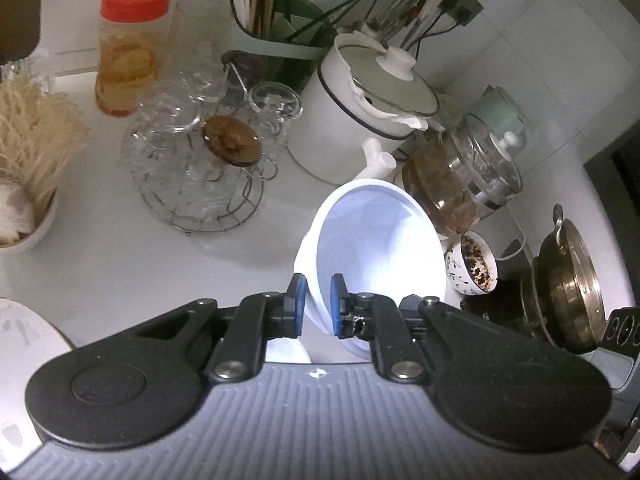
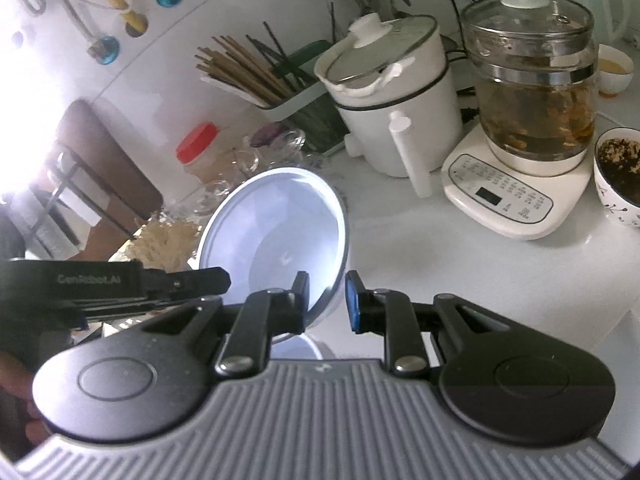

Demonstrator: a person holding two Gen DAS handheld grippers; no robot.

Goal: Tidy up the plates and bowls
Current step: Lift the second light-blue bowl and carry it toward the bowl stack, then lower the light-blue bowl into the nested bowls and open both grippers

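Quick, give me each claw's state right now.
Left claw: shut on the white bowl, gripping its rim.
Right claw: open around the bowl's rim, not clamped.

white bowl [image 2: 276, 224] tilted, right gripper [image 2: 327, 300] parted

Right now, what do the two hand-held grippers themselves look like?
Both match. The left hand-held gripper has a grey ribbed body, two round black discs, black linkage arms with silver pivot bolts, and black fingers faced with blue pads. The right hand-held gripper is built the same. Seen from the right wrist, the left one's side reads "GenRobot.AI".
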